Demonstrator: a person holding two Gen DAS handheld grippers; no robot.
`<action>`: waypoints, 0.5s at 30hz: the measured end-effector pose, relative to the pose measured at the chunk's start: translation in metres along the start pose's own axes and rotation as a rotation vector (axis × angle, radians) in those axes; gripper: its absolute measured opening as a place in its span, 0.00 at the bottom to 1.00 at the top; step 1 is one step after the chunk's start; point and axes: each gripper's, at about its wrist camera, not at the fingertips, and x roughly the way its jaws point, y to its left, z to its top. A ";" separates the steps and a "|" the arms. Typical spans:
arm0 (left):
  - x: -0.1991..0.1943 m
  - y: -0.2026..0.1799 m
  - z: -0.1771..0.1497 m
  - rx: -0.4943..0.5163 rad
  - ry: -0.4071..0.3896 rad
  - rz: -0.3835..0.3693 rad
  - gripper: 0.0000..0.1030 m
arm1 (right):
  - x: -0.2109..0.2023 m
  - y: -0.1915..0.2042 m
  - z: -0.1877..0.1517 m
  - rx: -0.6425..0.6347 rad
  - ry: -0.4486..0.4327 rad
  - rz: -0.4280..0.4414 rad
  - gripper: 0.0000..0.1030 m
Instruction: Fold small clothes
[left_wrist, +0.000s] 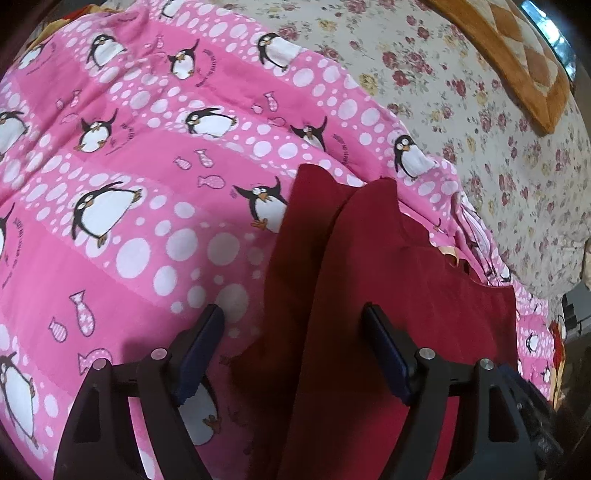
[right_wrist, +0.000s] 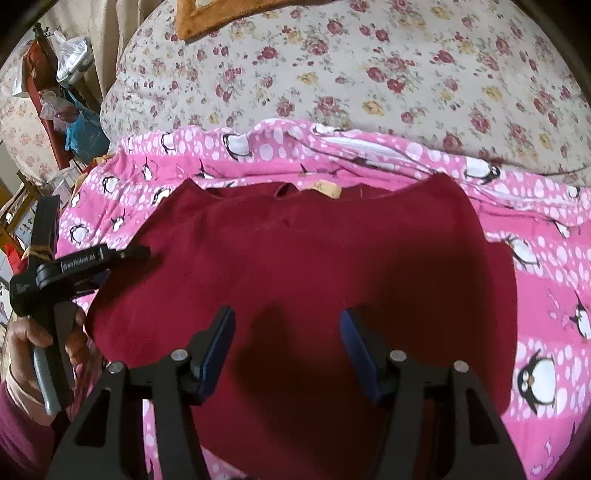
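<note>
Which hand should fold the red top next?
Probably the left. The left gripper is open at the red top's side edge, where a raised flap already stands. The right gripper, also open, hangs over the middle, away from any edge.

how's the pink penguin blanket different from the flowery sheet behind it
The pink penguin blanket is bright pink with white dots and black-and-white penguins; the flowery sheet is cream with small red and yellow roses. The blanket lies directly under the dark red garment; the sheet lies beyond it, untouched by the garment. The blanket's far edge is rumpled, while the sheet looks smoother. Both are printed bed coverings spread out flat.
</note>
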 end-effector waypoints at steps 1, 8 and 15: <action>0.001 -0.002 0.000 0.019 0.008 -0.007 0.49 | 0.004 -0.001 0.002 0.007 0.001 0.004 0.59; 0.005 -0.005 0.001 0.046 0.065 -0.079 0.16 | 0.024 -0.004 0.007 0.034 0.012 0.021 0.59; 0.005 -0.006 0.000 0.052 0.060 -0.083 0.15 | 0.034 -0.005 0.009 0.011 0.000 0.021 0.59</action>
